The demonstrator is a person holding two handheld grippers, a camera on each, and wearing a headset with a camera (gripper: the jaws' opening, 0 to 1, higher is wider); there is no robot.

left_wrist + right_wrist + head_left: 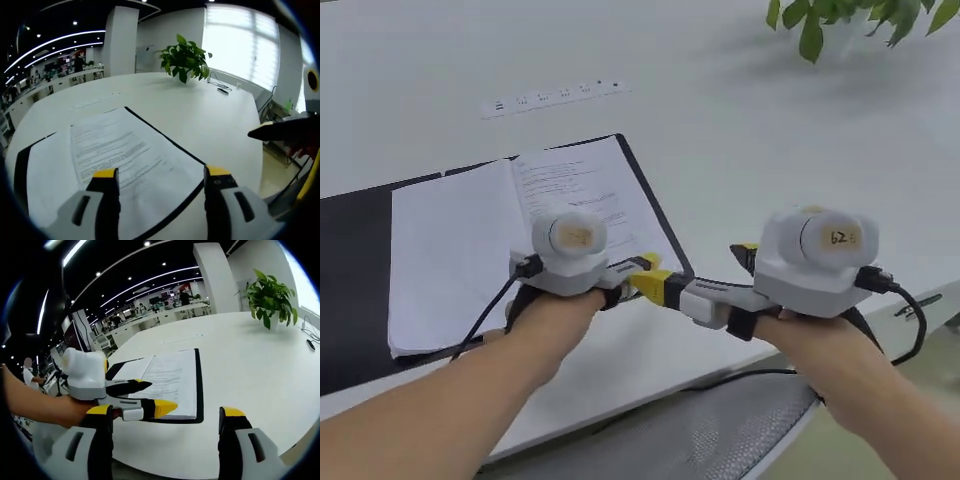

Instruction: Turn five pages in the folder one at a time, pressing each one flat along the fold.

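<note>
As left claw [161,172] and right claw [169,411] gape empty, the open black paper-filled folder [130,150] lies 12 o'clock of the left.

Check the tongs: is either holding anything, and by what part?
Nothing is held. The left tongs are open over the page; the right tongs are open too, with nothing between them.
</note>
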